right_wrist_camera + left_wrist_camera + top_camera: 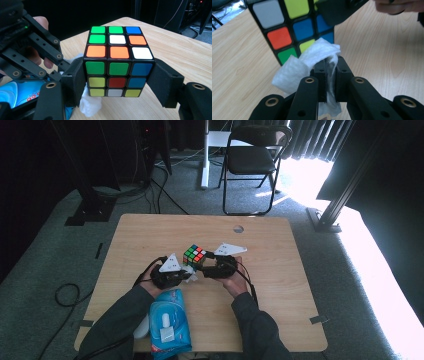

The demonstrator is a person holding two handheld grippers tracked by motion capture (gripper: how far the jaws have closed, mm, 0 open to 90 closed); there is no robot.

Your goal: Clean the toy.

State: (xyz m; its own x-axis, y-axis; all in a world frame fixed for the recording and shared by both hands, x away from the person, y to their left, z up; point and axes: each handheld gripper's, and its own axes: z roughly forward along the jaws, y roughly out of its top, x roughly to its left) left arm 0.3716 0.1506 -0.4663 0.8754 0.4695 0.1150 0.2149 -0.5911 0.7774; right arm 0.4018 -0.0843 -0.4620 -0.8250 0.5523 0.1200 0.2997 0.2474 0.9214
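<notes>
jaws of the right gripper (117, 82) clamp a cube (117, 62) from both sides, holding it just above the table (175, 50) near its middle. jaws of the left gripper (331, 72) are pinched tight on a white wipe (312, 60), whose bunched end touches a lower corner of the cube. in the high view the two grippers meet at the cube (194, 255), left gripper (187, 275) on its near-left side, right gripper (212, 266) on its right, with the person's hands just behind them. a blue wipe pack (169, 322) lies at the near edge, between the forearms.

the step in hand looks like wiping the cube clean. to do it well, the right grip should keep square on opposite faces so the cube cannot twist or a layer turn, while the left drags the wipe across one face in short strokes, pressing lightly. the wipe is held near its fold; a loose tail could slip free, so the pinch needs to hold firm.
</notes>
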